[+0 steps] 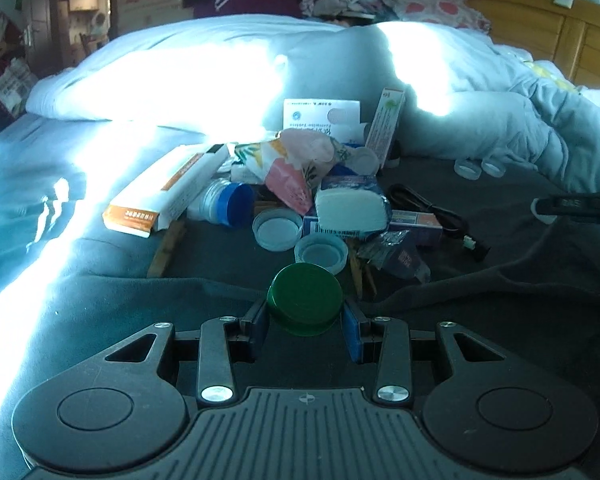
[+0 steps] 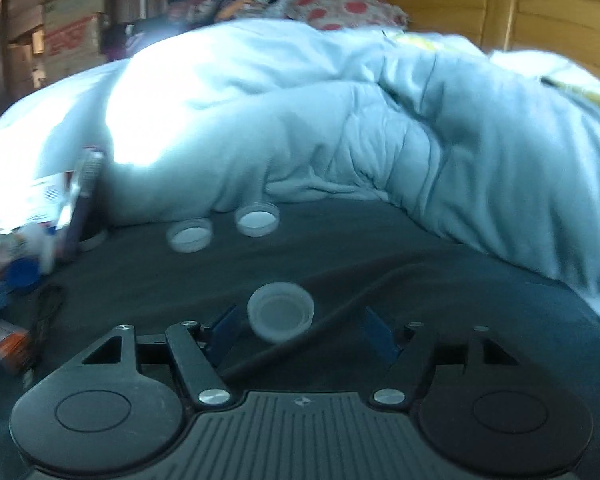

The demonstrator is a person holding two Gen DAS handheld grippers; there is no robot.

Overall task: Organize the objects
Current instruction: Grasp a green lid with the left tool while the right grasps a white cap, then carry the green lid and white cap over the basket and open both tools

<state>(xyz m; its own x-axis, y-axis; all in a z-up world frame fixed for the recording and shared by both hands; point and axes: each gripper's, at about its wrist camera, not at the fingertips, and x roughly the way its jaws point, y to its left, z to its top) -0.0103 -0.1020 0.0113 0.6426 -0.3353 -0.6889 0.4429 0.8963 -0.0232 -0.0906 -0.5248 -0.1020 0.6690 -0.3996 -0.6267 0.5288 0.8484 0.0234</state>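
The left gripper (image 1: pixel 305 316) pinches a round, smooth green lid (image 1: pixel 305 298) between its two blue-padded fingers (image 1: pixel 352 330), one pad pressed to each side of the disc's rim, and the lid sits tilted toward the camera. Just beyond it, on the dark, matte, slightly wrinkled blanket (image 1: pixel 500 320), lies a heap of small things: two translucent plastic caps (image 1: pixel 278 227) lying open side up, a clear jar with a blue lid (image 1: pixel 236 204) on its side, a long white and orange carton (image 1: pixel 168 194), a soft wrapped pack of tissues (image 1: pixel 350 204), a crumpled floral wrapper (image 1: pixel 296 156) and a coiled black cable (image 1: pixel 432 210). Behind the heap rises a puffy pale quilt (image 1: pixel 204 76), partly washed out by glare. In the blurred right wrist view, the right gripper (image 2: pixel 300 330) stands wide open with nothing between its fingers; a shallow translucent cap (image 2: pixel 281 316) lies open side up on the blanket in the gap between them, nearer the left finger and touching neither. Two more such caps (image 2: pixel 258 220) lie side by side farther off, close to the foot of the quilt.
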